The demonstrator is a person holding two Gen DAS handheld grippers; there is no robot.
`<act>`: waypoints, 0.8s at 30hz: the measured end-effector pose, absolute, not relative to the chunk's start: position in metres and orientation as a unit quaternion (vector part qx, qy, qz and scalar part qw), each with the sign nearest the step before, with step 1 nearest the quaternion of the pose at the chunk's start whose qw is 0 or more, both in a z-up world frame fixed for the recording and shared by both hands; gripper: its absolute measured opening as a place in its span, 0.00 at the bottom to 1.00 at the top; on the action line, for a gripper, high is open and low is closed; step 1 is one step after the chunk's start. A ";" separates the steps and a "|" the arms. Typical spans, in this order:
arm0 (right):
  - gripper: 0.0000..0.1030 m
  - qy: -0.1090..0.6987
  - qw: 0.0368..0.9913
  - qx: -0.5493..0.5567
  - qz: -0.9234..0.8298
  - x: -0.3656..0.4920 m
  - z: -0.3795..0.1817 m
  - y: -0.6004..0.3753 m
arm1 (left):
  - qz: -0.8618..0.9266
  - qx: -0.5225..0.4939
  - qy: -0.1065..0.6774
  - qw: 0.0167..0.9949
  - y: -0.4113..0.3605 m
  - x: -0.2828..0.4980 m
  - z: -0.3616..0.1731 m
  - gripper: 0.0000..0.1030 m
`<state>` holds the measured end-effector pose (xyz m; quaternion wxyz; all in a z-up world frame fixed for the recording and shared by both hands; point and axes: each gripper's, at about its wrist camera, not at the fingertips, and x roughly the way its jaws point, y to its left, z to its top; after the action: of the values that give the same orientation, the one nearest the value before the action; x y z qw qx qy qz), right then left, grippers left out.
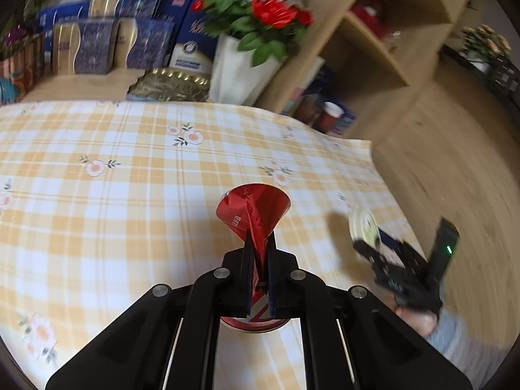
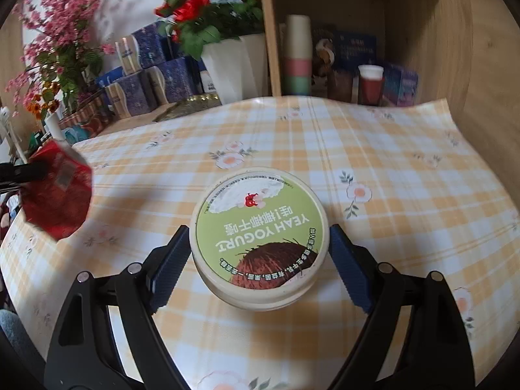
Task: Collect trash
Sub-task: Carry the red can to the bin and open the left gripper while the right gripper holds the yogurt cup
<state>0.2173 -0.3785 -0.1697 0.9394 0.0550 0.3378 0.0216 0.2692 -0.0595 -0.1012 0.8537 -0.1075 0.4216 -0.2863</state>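
A worktop [image 2: 373, 149] under a yellow-and-white checked cloth with small flower prints fills both wrist views, backed by a wooden shelf unit [image 2: 455, 65] and a wall lined with boxes.

In the left wrist view, a crushed red drink can [image 1: 252, 214] sits at the centre of the picture, pinched flat between the fingers of the left gripper [image 1: 260, 253], whose jaws stand nearly together on the metal. The can's crumpled end flares out beyond the fingertips toward 12 o'clock; its round base shows below the fingers at 6 o'clock. In the right wrist view the same can appears at 9 o'clock, clear of the cloth with its shadow beneath it.

The yogurt tub [image 2: 260, 237], cream-coloured with a green lid reading "YEAH YOGURT", stands on the cloth at the middle of the right wrist view. The right gripper [image 2: 258, 263] has its jaws spread wide around it, one blue-padded finger at either side of the tub; whether the pads touch its wall I cannot tell. In the left wrist view this gripper and the hand [image 1: 417, 320] holding it appear at 4 o'clock, blurred.

At 12 o'clock in both views, a white pot of red flowers [image 1: 256, 9] stands at the far edge of the worktop, with stacked blue and gold boxes [image 1: 107, 32] at 11 o'clock. Stacked paper cups [image 2: 297, 55] stand in the shelf at 12 o'clock in the right wrist view.
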 end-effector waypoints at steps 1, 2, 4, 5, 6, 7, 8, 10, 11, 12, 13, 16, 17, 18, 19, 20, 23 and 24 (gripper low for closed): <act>0.81 0.330 0.942 0.054 0.025 0.211 -0.163 -0.375 | -0.292 -0.103 0.418 0.854 -0.056 0.258 -0.096 0.07; 0.81 0.320 0.945 0.059 0.034 0.200 -0.152 -0.371 | -0.298 -0.099 0.413 0.855 -0.052 0.245 -0.090 0.07; 0.81 0.307 0.948 0.066 0.046 0.182 -0.138 -0.364 | -0.309 -0.097 0.410 0.853 -0.046 0.224 -0.083 0.07; 0.81 0.298 0.950 0.069 0.054 0.166 -0.129 -0.358 | -0.316 -0.098 0.408 0.851 -0.042 0.210 -0.080 0.07; 0.81 0.295 0.951 0.071 0.058 0.157 -0.125 -0.355 | -0.320 -0.098 0.406 0.850 -0.040 0.198 -0.078 0.07; 0.81 0.290 0.952 0.076 0.064 0.141 -0.120 -0.351 | -0.324 -0.096 0.405 0.850 -0.039 0.188 -0.077 0.07; 0.81 0.288 0.952 0.080 0.067 0.130 -0.117 -0.348 | -0.329 -0.094 0.403 0.849 -0.038 0.178 -0.076 0.07; 0.81 0.285 0.952 0.087 0.074 0.106 -0.113 -0.342 | -0.342 -0.096 0.402 0.844 -0.034 0.152 -0.077 0.07; 0.81 0.284 0.952 0.088 0.078 0.090 -0.111 -0.338 | -0.348 -0.095 0.402 0.842 -0.034 0.143 -0.078 0.07; 0.81 0.283 0.952 0.087 0.081 0.078 -0.110 -0.334 | -0.360 -0.092 0.401 0.837 -0.033 0.128 -0.080 0.07; 0.81 0.283 0.952 0.086 0.084 0.066 -0.110 -0.331 | -0.366 -0.087 0.400 0.835 -0.033 0.119 -0.082 0.07; 0.81 0.288 0.949 0.088 0.092 0.031 -0.114 -0.326 | -0.392 -0.073 0.404 0.823 -0.032 0.089 -0.090 0.07; 0.81 0.292 0.948 0.089 0.094 0.017 -0.117 -0.324 | -0.403 -0.064 0.407 0.817 -0.033 0.077 -0.096 0.07; 0.81 0.297 0.946 0.087 0.094 0.008 -0.120 -0.324 | -0.410 -0.059 0.410 0.812 -0.033 0.069 -0.100 0.07; 0.81 0.300 0.945 0.085 0.094 0.002 -0.122 -0.323 | -0.419 -0.054 0.416 0.805 -0.033 0.061 -0.107 0.07; 0.81 0.306 0.944 0.082 0.094 -0.009 -0.127 -0.321 | -0.428 -0.044 0.424 0.797 -0.035 0.050 -0.115 0.07; 0.81 0.317 0.941 0.078 0.091 -0.024 -0.137 -0.320 | -0.427 -0.018 0.455 0.781 -0.042 0.030 -0.140 0.07; 0.81 0.320 0.940 0.080 0.090 -0.028 -0.141 -0.320 | -0.425 -0.012 0.465 0.777 -0.044 0.027 -0.148 0.07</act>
<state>-0.0280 -0.3196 -0.1405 0.9396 0.0800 0.3205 0.0897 0.0273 -0.0437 -0.1483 0.7766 -0.0121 0.4649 -0.4250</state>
